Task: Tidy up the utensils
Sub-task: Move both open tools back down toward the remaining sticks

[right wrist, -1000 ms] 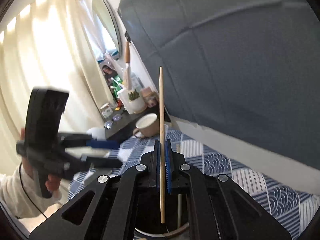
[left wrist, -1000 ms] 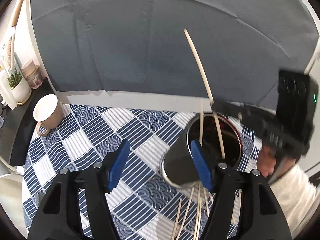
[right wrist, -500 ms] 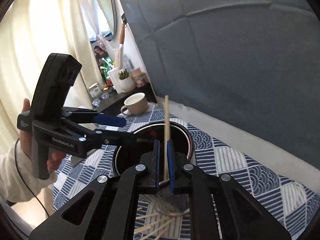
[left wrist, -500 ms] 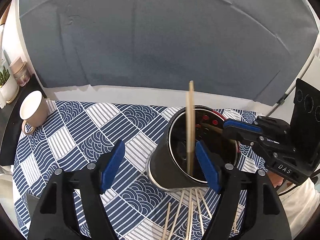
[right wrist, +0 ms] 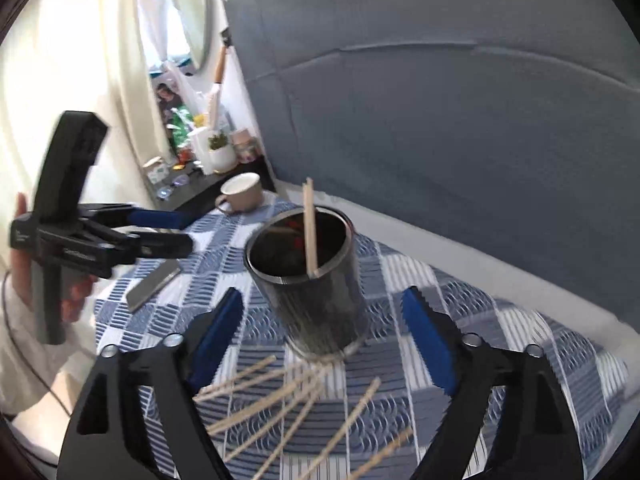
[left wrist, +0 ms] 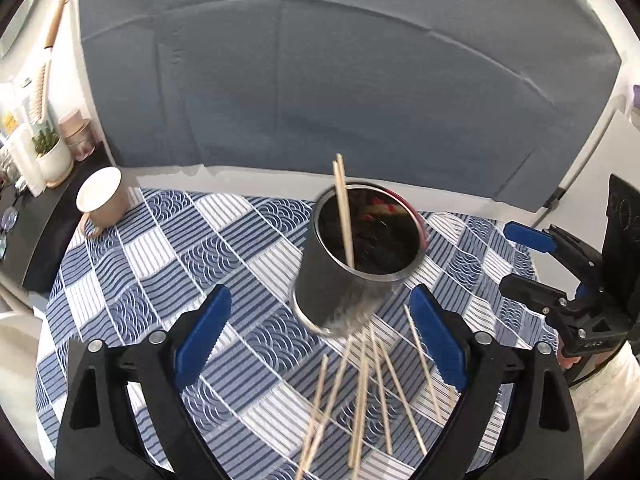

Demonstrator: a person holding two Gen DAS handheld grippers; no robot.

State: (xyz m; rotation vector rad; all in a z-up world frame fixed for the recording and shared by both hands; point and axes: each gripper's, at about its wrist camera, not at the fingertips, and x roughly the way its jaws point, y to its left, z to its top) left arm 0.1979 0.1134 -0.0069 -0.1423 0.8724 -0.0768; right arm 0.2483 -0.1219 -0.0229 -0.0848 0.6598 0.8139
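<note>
A dark metal cup (left wrist: pixel 348 280) (right wrist: pixel 316 300) stands on the blue patterned cloth. Two wooden chopsticks (left wrist: pixel 344 208) (right wrist: pixel 309 226) stand in it, leaning on the rim. Several more chopsticks (left wrist: pixel 368 384) (right wrist: pixel 288 404) lie loose on the cloth in front of the cup. My left gripper (left wrist: pixel 320 332) is open and empty, just short of the cup. My right gripper (right wrist: pixel 324 336) is open and empty, also just short of the cup; it shows in the left wrist view (left wrist: pixel 520 260) at the right.
A beige mug (left wrist: pixel 102 200) (right wrist: pixel 242 194) stands at the cloth's far left corner. A flat metal piece (right wrist: pixel 154 284) lies on the cloth's left. A dark side shelf (left wrist: pixel 24 236) holds a plant pot (left wrist: pixel 52 156) and jars. A grey-blue backdrop (left wrist: pixel 320 80) rises behind the table.
My right gripper has opened and let the chopstick go into the cup, then drawn back. My left gripper has also pulled back from the cup.
</note>
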